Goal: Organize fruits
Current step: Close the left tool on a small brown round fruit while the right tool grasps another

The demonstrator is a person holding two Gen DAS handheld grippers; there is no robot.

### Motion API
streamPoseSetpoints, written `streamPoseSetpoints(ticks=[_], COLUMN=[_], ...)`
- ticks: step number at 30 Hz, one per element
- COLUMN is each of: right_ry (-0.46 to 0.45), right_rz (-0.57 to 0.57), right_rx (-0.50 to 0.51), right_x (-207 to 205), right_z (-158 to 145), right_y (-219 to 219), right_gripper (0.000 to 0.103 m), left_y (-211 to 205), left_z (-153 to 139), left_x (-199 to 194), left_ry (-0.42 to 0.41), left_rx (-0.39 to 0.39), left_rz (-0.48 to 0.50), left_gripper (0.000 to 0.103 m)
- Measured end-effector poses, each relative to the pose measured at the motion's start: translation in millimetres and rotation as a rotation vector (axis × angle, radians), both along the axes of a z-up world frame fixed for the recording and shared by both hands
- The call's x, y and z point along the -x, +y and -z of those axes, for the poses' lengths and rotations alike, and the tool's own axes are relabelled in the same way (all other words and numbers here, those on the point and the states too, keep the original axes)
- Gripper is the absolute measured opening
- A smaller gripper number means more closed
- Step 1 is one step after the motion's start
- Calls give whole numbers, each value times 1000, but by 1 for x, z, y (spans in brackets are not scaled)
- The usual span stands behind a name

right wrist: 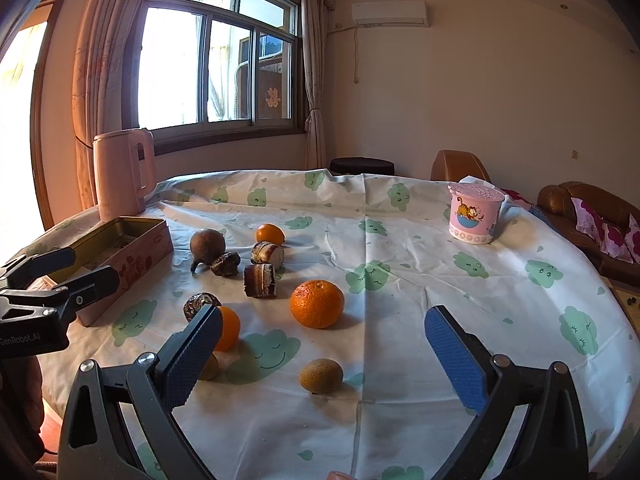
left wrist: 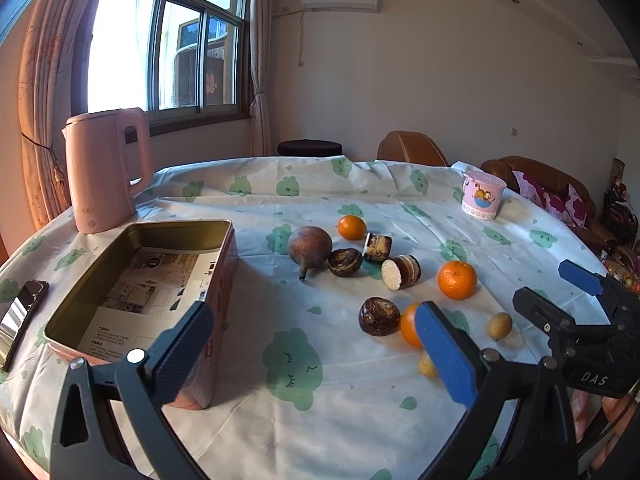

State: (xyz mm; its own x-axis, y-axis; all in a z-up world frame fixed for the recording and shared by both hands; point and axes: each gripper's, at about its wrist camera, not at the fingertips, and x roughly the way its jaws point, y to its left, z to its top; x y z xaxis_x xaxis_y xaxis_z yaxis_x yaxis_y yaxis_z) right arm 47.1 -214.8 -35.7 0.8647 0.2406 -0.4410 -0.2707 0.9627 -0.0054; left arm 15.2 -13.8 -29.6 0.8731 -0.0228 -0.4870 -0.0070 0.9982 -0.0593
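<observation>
Fruits lie scattered on the round table: three oranges [left wrist: 457,279] [left wrist: 352,227] [left wrist: 409,325], a brown round fruit with a stem [left wrist: 309,247], several dark brown pieces [left wrist: 379,316] and two small yellowish fruits [left wrist: 499,325] [left wrist: 427,365]. An open pink tin box [left wrist: 140,284] stands at the left. My left gripper [left wrist: 316,344] is open and empty above the cloth beside the box. My right gripper [right wrist: 324,354] is open and empty, with a small brownish fruit [right wrist: 321,375] between its fingers' line and a large orange [right wrist: 317,303] just beyond.
A pink kettle [left wrist: 105,170] stands behind the box. A phone [left wrist: 18,318] lies at the table's left edge. A pink cartoon cup [left wrist: 482,195] stands at the far right. Chairs and a sofa [left wrist: 552,188] ring the table.
</observation>
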Motion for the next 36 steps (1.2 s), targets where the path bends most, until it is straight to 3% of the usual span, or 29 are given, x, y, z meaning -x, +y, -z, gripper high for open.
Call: streamPoseSetpoints(ticks=[4,8,11,14,18,22,26,27,30,36], right_ry=[29,62,85,122,141,169,186,188,186,173], right_rz=[30,18,-14,-49,-74,-100,-116,-120,-126,-138], right_rx=[8,1,7,9,14,13,22,23,28,11], right_x=[-5,-10,-12,-15,-17,-20,-22,-23,-23,-20], right_z=[12,23,28,35,38,42,44,44,44,42], right_y=[-13,-17,-13,-9,-7,-5,-3,-3,-3,-5], right_gripper=[102,101,88,73,56,44,32,32,32,31], left_y=[-13,-30,-40,-49,-60,-70,-77,-78,-77,-72], left_z=[11,20,23,27,33,36,40,41,42,40], left_x=[-8,-12,-16,-20,-26,-32,-38,-38,-39,-37], left_ry=[42,79,107,126,168,200,251,258,261,244], left_rx=[10,5,25,20,15,5,-15,-15,-11,0], left_rz=[54,111,165,203,257,292,321,329,344,346], left_gripper=[101,92,81,80,61,56,44,37,29,29])
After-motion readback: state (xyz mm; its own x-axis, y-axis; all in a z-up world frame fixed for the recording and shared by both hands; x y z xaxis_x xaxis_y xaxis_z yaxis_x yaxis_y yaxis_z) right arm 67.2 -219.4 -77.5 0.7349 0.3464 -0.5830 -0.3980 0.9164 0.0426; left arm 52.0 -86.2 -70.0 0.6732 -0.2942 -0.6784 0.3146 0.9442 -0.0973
